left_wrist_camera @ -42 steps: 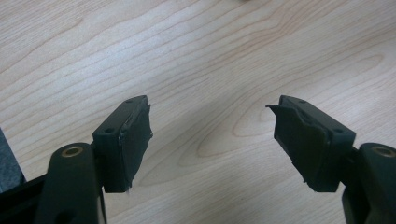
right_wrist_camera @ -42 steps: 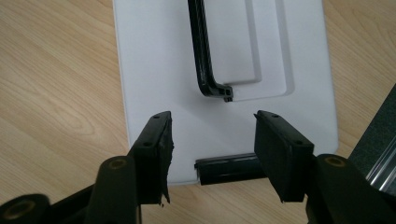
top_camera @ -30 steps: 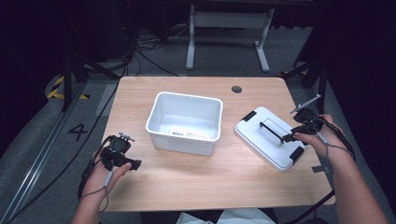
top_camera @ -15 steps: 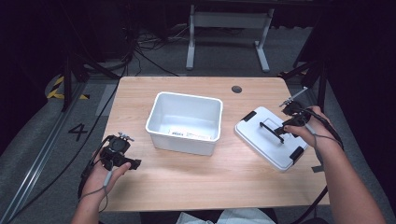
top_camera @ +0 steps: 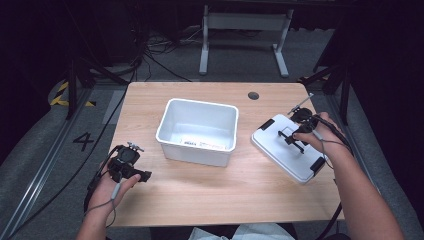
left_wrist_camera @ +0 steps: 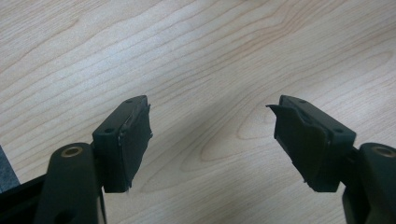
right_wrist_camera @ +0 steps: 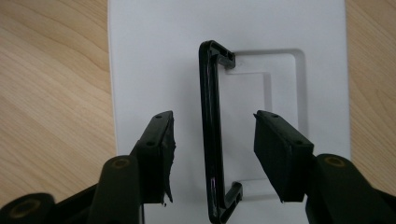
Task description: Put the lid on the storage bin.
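Note:
A white lid (top_camera: pixel 296 162) with black end clips lies at an angle on the right of the wooden table (top_camera: pixel 210 200). Its black handle (right_wrist_camera: pixel 210 116) stands raised. My right gripper (top_camera: pixel 296 131) hovers over the lid, open, with one jaw on each side of the handle (top_camera: pixel 291 137); in the right gripper view the gripper (right_wrist_camera: pixel 214 120) straddles the bar without touching it. An open white bin (top_camera: pixel 195 152) sits at the table's middle, holding only a label. My left gripper (top_camera: pixel 140 175) rests low at the front left, open (left_wrist_camera: pixel 210 105) over bare wood.
A round cable hole (top_camera: pixel 253 95) sits near the table's far edge. Behind the table stands a grey metal frame (top_camera: pixel 245 30), with cables on the floor (top_camera: pixel 150 55). A rail and a "4" mark (top_camera: pixel 82 141) lie on the floor at the left.
My right gripper has moved left and slightly farther over the lid, now straddling its handle. The left gripper has stayed put.

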Available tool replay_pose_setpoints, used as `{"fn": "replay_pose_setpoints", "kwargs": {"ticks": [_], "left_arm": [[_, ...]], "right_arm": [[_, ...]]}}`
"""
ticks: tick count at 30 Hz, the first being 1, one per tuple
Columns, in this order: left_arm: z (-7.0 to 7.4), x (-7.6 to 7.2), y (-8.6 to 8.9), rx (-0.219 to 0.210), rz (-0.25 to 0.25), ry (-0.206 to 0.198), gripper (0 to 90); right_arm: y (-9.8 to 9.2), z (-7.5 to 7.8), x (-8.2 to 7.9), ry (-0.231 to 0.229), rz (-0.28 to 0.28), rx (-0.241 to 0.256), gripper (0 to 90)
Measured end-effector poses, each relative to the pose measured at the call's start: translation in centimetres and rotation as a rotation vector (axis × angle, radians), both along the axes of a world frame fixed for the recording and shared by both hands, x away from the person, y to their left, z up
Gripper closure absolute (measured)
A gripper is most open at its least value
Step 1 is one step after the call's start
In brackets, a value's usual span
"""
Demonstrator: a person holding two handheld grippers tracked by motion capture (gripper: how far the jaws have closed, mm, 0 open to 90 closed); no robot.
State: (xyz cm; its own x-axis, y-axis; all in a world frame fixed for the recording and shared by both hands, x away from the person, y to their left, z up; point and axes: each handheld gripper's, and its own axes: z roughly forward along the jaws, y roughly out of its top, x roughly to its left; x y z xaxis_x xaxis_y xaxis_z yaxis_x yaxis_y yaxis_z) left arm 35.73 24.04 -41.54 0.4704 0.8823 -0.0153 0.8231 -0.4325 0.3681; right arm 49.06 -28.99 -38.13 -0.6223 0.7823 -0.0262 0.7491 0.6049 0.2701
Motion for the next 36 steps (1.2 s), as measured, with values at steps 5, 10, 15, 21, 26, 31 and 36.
{"fn": "replay_pose_setpoints", "kwargs": {"ticks": [5,10,15,21,26,31,36], "left_arm": [[-0.1,0.0,0.0,0.001,-0.001,0.01,27.6],[-0.2,0.1,-0.1,0.001,-0.001,0.01,27.5],[-0.3,0.1,0.0,0.001,0.001,0.016,27.5],[-0.5,0.2,-0.1,0.012,-0.008,0.021,27.5],[-0.5,0.2,-0.1,0.007,-0.005,0.023,27.6],[-0.6,0.3,-0.2,0.01,-0.005,0.028,27.6],[-0.6,0.3,-0.1,0.006,-0.002,0.029,27.6]], "right_arm": [[0.5,-0.9,0.4,0.036,-0.012,-0.011,51.6],[0.6,-1.3,0.8,0.047,0.006,-0.055,63.8],[0.8,-1.4,1.0,0.052,0.031,-0.085,77.9],[0.8,-1.1,1.0,0.023,0.054,-0.129,83.8],[0.6,-0.7,1.0,-0.004,0.065,-0.137,84.9],[0.6,0.6,0.7,-0.029,0.07,-0.121,84.9],[0.6,2.7,0.3,-0.061,0.075,-0.121,84.9]]}}
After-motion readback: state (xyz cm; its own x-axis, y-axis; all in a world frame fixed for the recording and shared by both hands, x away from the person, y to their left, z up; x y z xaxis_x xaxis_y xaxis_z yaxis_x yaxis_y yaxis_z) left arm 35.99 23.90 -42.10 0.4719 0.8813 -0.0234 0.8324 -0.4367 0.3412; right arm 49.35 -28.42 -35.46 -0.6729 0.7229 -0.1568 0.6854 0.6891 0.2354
